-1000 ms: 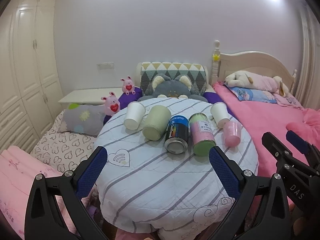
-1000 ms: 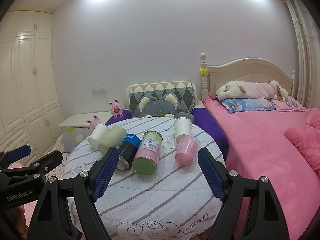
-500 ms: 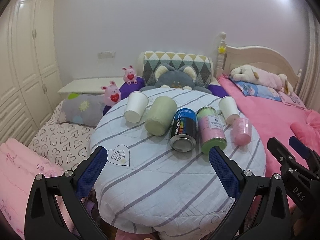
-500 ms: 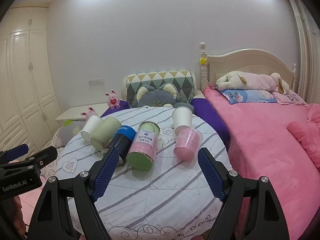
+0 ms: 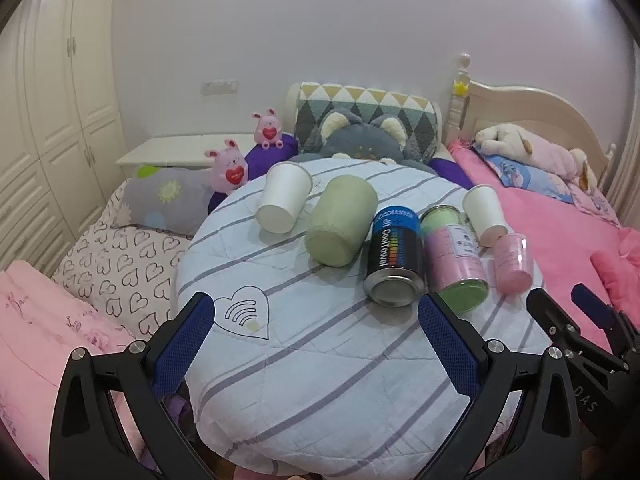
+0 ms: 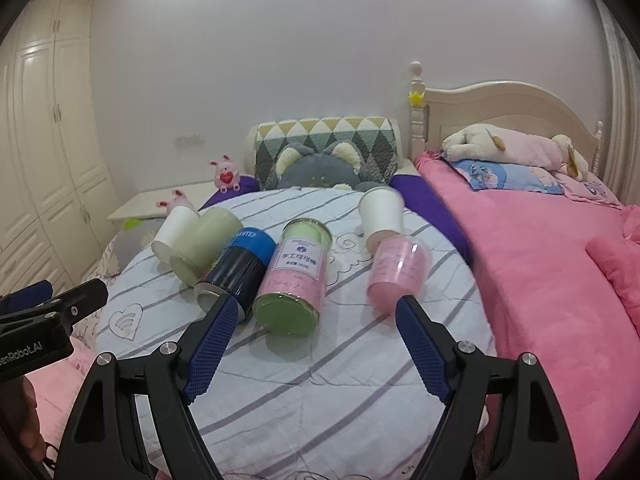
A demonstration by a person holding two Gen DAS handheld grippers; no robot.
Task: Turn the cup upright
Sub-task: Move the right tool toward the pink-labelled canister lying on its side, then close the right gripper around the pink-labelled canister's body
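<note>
Several containers lie on their sides on a round table [image 5: 320,360] with a striped cloth. From left: a white paper cup [image 5: 283,197], a pale green cup [image 5: 341,220], a black and blue can [image 5: 395,256], a pink and green jar [image 5: 454,258], a second white paper cup [image 5: 484,214] and a pink plastic cup [image 5: 511,263]. In the right wrist view the pink cup [image 6: 396,274] lies just beyond my right gripper [image 6: 312,316], which is open and empty. My left gripper [image 5: 316,316] is open and empty over the table's near part.
A pink bed [image 6: 560,264] with plush toys stands right of the table. Pillows and a cat cushion [image 5: 362,136] lie behind it. A heart-print bed [image 5: 120,268] and white wardrobes [image 5: 48,120] are on the left.
Both grippers have moved forward toward the table, so the containers look larger. The right gripper has closed in on the pink cup. Both stay open.
</note>
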